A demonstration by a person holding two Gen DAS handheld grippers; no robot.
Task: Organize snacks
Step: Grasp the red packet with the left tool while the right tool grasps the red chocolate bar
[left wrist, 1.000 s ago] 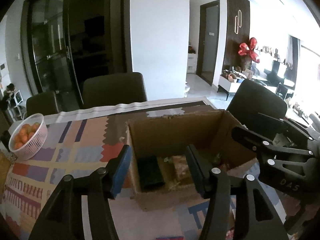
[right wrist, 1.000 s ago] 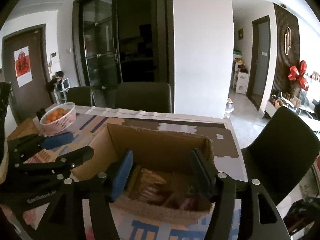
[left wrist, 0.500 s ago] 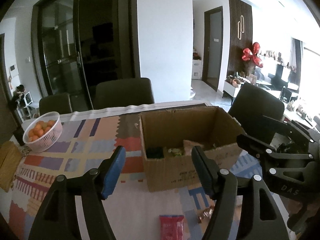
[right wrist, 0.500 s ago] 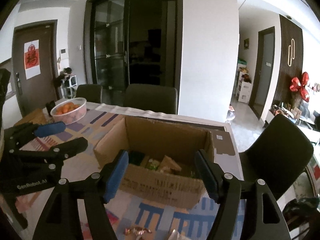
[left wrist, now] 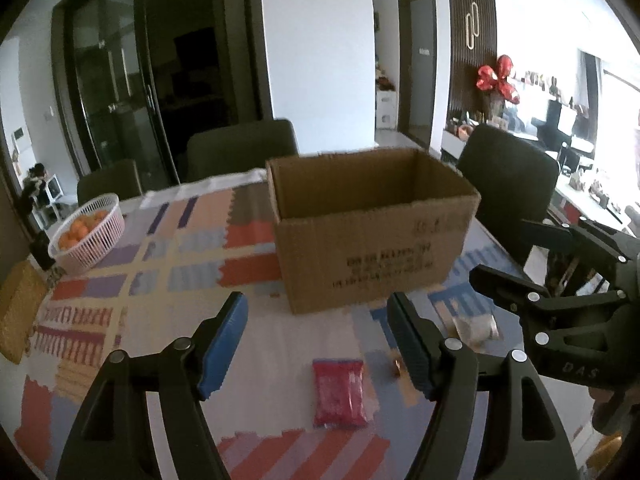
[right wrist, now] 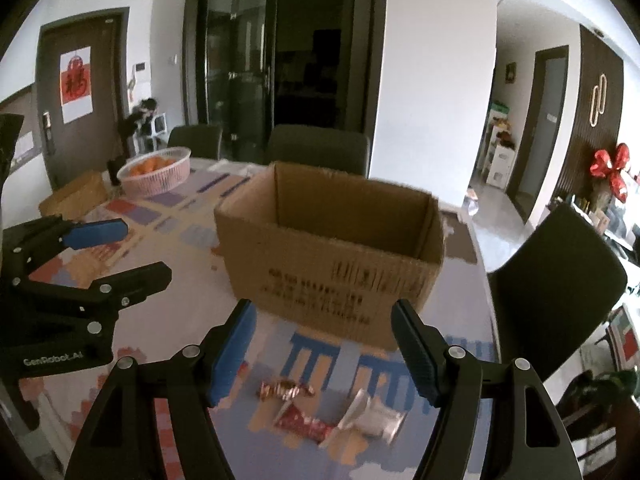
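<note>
A dining room with dark glass doors, a white pillar and dark chairs surrounds the surface [left wrist: 132, 344], which is covered by a patchwork cloth in orange, purple, cream and blue.

In the left wrist view, one open cardboard box [left wrist: 372, 224] stands upright mid-surface. One pink basket of oranges [left wrist: 88, 232] sits far left, well apart from it. One red snack packet [left wrist: 339, 392] lies flat on the surface in front of the box, between the fingers of the left claw [left wrist: 318, 344]. That claw is empty, its jaws opening to a wide gap. One pale wrapped snack [left wrist: 474, 328] lies to the right, just beside the right claw [left wrist: 504, 256], whose jaws are apart with nothing between them.

In the right wrist view, the same box [right wrist: 332, 248] sits ahead, the basket [right wrist: 156, 174] far left beyond it. Three snacks lie near the box's front: one gold-wrapped candy [right wrist: 286, 390], one red wrapper [right wrist: 306, 426] and one clear packet [right wrist: 372, 416] touching it. The right claw [right wrist: 324, 348] hangs wide and empty above them.
</note>
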